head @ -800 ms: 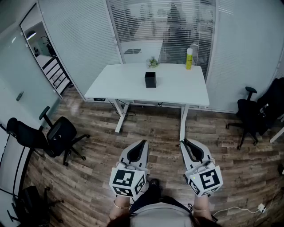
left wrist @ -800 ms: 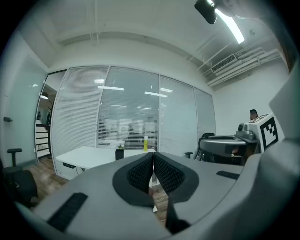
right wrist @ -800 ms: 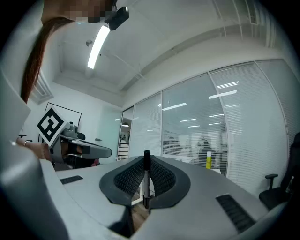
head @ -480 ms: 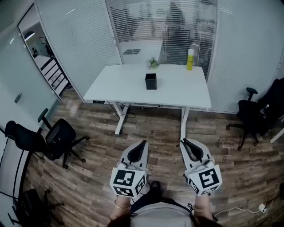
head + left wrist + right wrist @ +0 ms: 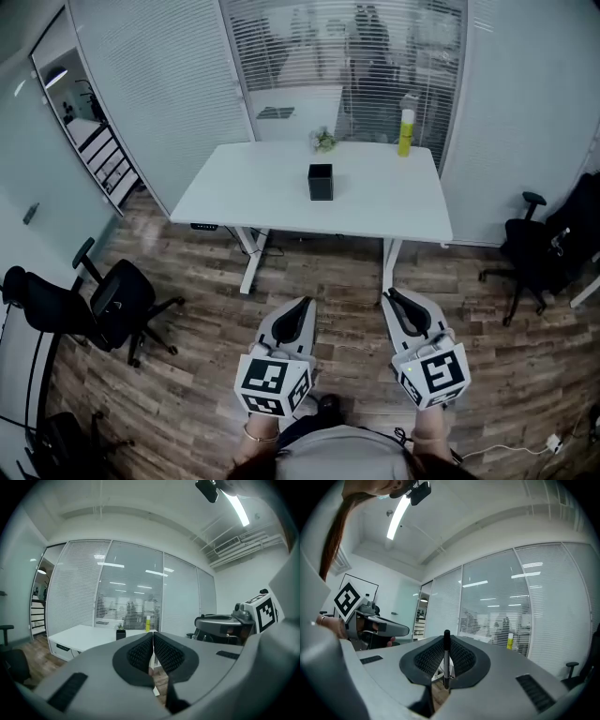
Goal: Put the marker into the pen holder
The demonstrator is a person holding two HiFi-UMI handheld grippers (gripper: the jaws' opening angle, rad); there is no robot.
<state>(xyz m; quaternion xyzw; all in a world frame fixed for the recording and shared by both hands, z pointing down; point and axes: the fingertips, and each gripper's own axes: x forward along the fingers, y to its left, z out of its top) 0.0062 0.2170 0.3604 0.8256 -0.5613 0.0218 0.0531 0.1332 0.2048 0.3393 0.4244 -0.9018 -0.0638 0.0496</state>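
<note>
The right gripper has its jaws closed on a slim black marker, which stands upright between the ribbed pads with its tip poking just past the jaw ends; the left gripper has its jaws pressed together and holds nothing; both hang side by side over the wooden floor, well apart from the white desk; the black pen holder stands on that desk, with a yellow bottle and a small plant near the far edge.
</note>
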